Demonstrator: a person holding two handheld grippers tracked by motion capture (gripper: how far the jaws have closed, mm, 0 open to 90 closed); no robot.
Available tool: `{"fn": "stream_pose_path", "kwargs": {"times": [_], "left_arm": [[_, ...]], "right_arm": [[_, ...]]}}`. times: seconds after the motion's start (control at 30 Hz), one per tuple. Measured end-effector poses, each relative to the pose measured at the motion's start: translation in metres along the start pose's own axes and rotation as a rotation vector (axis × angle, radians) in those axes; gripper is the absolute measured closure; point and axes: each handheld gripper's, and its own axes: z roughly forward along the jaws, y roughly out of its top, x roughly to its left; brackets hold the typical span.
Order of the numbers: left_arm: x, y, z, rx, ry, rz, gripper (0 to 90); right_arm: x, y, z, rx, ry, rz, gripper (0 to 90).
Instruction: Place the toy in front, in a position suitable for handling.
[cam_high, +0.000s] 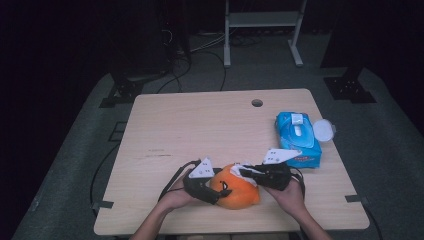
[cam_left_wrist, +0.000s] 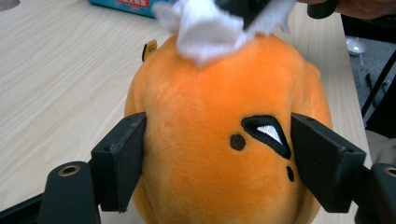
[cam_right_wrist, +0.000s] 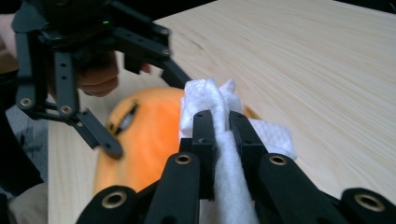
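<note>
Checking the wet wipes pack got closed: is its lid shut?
No, the blue wipes pack has its round lid flipped open to the side in the high view.

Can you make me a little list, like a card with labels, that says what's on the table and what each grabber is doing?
Toy: round orange plush toy with a stitched black eye, near the table's front edge
Left gripper: jaws pressed on both sides of the plush toy
Right gripper: jaws shut on a crumpled white tissue
Tissue position: touching the top of the toy
Also there: blue wet-wipe packet, lying at the right side, apart from the toy
Surface: light wooden table with a round hole near its far edge
</note>
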Motion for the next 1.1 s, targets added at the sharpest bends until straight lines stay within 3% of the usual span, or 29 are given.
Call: {"fn": "stream_pose_path", "kwargs": {"times": [0.1, 0.2, 0.4, 0.57, 0.7, 0.93, 1.1], "left_arm": [[0.004, -0.004, -0.002, -0.008, -0.009, -0.024, 23.3], [0.005, -0.005, -0.003, -0.014, -0.013, -0.038, 23.3], [0.004, -0.004, -0.002, -0.014, -0.006, -0.038, 22.9], [-0.005, 0.005, 0.002, 0.0, 0.014, 0.023, 22.2], [-0.008, 0.007, 0.002, 0.0, 0.011, 0.034, 20.1], [0.003, 0.007, -0.001, -0.018, -0.025, -0.082, 7.0], [0.006, 0.003, 0.009, 0.019, -0.058, -0.161, 5.8]], "right_arm": [[-0.011, -0.005, -0.008, -0.001, -0.029, 0.032, 81.4], [-0.02, -0.01, -0.012, -0.004, -0.025, 0.083, 81.4], [-0.019, -0.011, -0.011, -0.009, -0.017, 0.102, 81.4], [-0.003, -0.001, -0.003, -0.007, 0.01, 0.045, 81.3], [0.01, 0.004, 0.004, 0.009, 0.019, -0.017, 81.4], [0.007, 0.0, 0.002, 0.03, 0.051, -0.037, 81.2], [0.008, 0.0, 0.003, 0.035, 0.055, -0.047, 81.1]]}}
